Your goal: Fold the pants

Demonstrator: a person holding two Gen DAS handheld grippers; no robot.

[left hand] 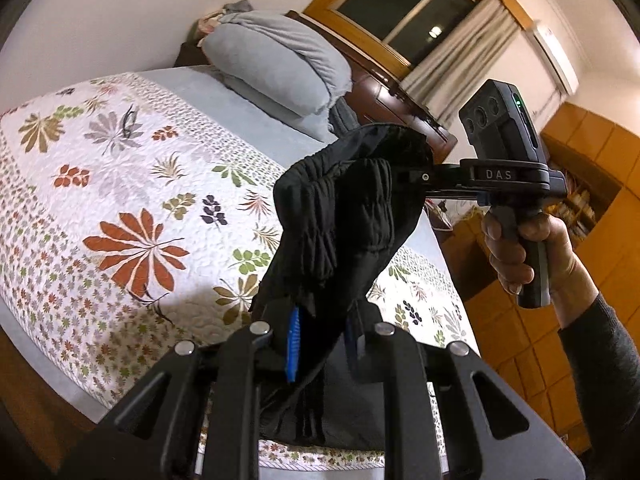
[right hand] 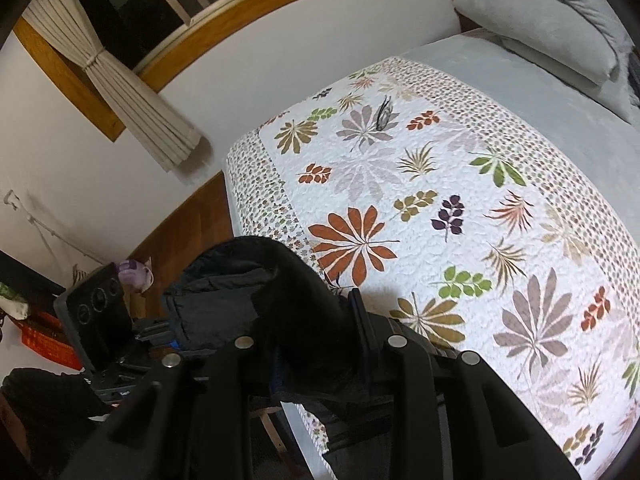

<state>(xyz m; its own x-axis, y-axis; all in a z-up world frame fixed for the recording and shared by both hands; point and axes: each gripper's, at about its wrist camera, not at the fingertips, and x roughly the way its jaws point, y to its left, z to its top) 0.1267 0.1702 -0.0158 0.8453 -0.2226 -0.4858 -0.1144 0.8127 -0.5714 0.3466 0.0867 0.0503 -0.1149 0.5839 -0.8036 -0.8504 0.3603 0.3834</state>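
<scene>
The left gripper [left hand: 320, 344] had its jaws pinched narrow on black pants [left hand: 344, 216], fabric bunched between the blue pads. The right gripper [right hand: 320, 344] likewise clamped a thick fold of the same pants [right hand: 256, 280] — its jaws nearly together around the cloth. The garment hung between both, lifted above the near edge of a bed [left hand: 120, 184] with a floral quilt [right hand: 440, 208]. A hand [left hand: 520, 248] gripped the right tool's handle. Grey pillows [left hand: 276, 60] lay at the bed's far end, well apart — a curtain [right hand: 132, 92] hung by the window.
</scene>
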